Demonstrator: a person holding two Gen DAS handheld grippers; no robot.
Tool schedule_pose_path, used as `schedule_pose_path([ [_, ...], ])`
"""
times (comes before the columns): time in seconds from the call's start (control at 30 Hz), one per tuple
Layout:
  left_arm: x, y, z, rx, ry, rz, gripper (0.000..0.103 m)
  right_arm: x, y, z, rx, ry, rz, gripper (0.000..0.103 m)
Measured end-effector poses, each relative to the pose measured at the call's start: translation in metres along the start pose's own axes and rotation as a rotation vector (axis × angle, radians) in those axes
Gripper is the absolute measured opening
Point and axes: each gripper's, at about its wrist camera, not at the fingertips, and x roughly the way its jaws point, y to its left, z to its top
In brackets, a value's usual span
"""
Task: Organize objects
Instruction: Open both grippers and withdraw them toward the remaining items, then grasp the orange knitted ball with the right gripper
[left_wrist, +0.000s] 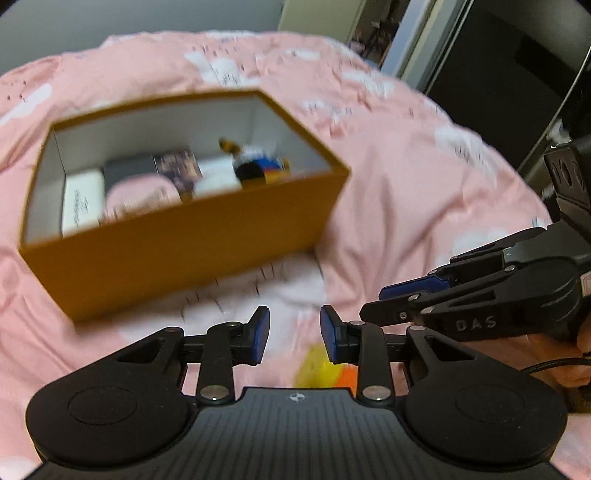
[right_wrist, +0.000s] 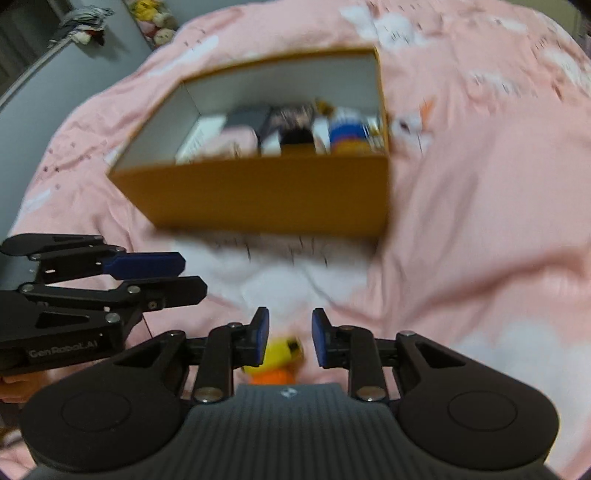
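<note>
Now one box (left_wrist: 207, 254), two grippers, one yellow toy (right_wrist: 280, 356)

An open, lidless orange-brown box (left_wrist: 192, 254) with white inner walls rests on the pink bedspread, several blurred items lying inside, while a yellow-and-orange toy (right_wrist: 279, 360) lies on the fabric well apart from it.

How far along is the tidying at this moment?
Mostly done, it seems: the orange box on the pink bedcover already holds several items, among them a pink pouch and a blue and yellow toy. In hand: nothing; the left claw and right claw are both open and empty. Left: a yellow and orange toy lies on the cover, below the right claw.
</note>
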Motion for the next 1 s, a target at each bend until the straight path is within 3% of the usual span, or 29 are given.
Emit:
schedule_pose_path([
  [0.17,0.008,-0.014,-0.019,0.038,0.057,0.074,0.036,0.013,0.008,-0.028,-0.032,0.033,-0.019,0.035],
  [0.3,0.012,-0.013,-0.028,0.013,0.085,0.103,0.036,0.022,0.022,-0.040,-0.110,0.044,-0.027,0.040],
  [0.5,0.014,-0.004,-0.038,-0.052,0.103,0.088,0.036,0.038,0.021,-0.051,-0.139,0.067,-0.025,0.044],
  [0.73,0.018,-0.006,-0.039,-0.044,0.122,0.079,0.036,0.050,0.020,-0.053,-0.144,0.117,0.012,0.045],
  [1.0,0.020,-0.007,-0.040,-0.035,0.124,0.066,0.036,0.051,0.023,-0.052,-0.154,0.116,0.001,0.043],
])
